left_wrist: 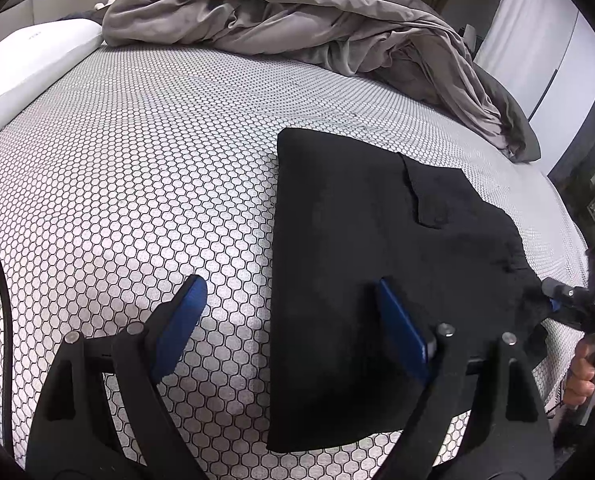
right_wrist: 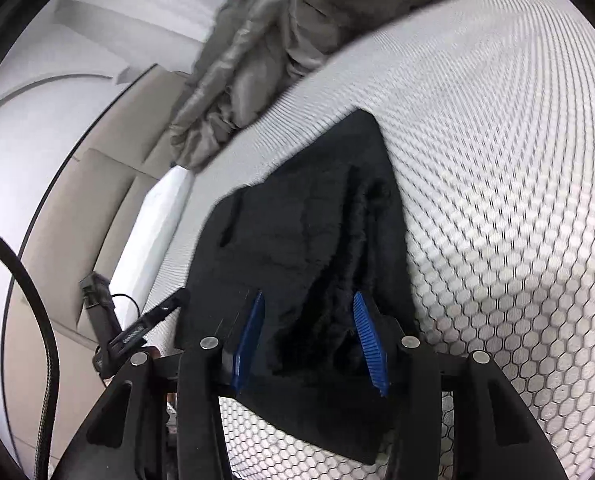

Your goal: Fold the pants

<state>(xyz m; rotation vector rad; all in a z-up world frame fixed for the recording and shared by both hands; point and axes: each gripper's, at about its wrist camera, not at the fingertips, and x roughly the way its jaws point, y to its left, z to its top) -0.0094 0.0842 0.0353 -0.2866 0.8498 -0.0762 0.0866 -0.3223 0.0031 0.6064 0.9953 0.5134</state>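
The black pants (left_wrist: 357, 240) lie folded into a flat rectangle on the bed's honeycomb-patterned sheet (left_wrist: 137, 160). My left gripper (left_wrist: 293, 304) hangs open just above them. Its right finger is over the pants and its left finger over bare sheet, so the pants' left edge runs between the two. At the pants' right corner sits my right gripper (left_wrist: 553, 300), held by a person's hand (left_wrist: 581, 376). In the right wrist view my right gripper (right_wrist: 309, 332) is partly open. A fuzzy ridge of the pants (right_wrist: 337, 280) lies between the blue pads (right_wrist: 253, 328), and they do not press on it.
A crumpled grey duvet (left_wrist: 297, 12) is heaped along the far side of the bed. A white pillow (left_wrist: 29, 68) lies at the far left. The bed's edge curves down at the right, with white cupboard doors (left_wrist: 557, 40) beyond. A black cable (left_wrist: 1, 280) hangs at the left.
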